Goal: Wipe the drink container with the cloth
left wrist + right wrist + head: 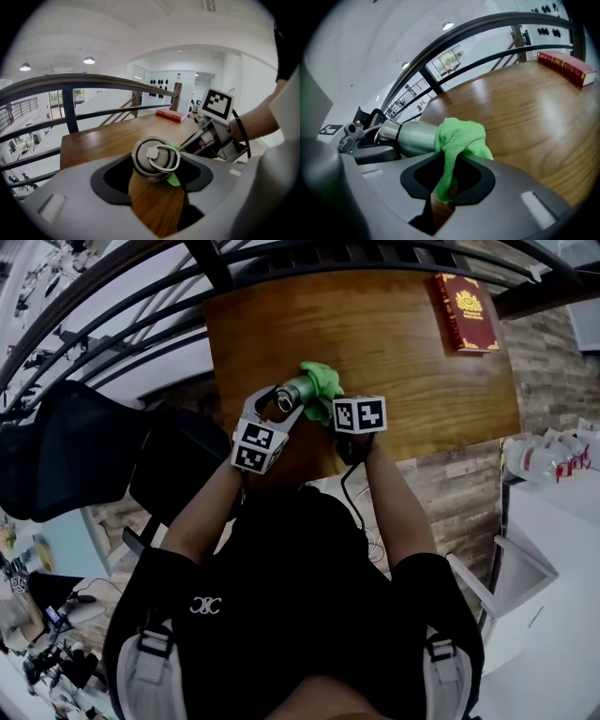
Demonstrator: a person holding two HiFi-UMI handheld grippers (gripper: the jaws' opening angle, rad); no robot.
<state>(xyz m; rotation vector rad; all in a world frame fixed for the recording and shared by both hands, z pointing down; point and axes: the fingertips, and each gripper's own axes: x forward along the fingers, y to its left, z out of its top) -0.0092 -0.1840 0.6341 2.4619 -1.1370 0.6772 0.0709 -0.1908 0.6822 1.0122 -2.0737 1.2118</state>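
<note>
A grey-green metal drink bottle (pixel 292 393) with a ring-handled lid (pixel 156 157) is held on its side above the wooden table (pixel 394 343). My left gripper (pixel 269 409) is shut on the bottle (pixel 152 161) at its lid end. A bright green cloth (pixel 323 382) drapes over the bottle's body (pixel 412 136). My right gripper (pixel 330 416) is shut on the cloth (pixel 457 140), which hangs down between its jaws. The right gripper (pixel 208 136) shows just right of the bottle in the left gripper view.
A red book (pixel 464 313) lies at the table's far right corner (pixel 565 65). A black metal railing (pixel 141 296) curves round the table's far and left sides. A dark chair (pixel 66 451) stands at the left. Water bottle packs (pixel 553 456) sit at the right.
</note>
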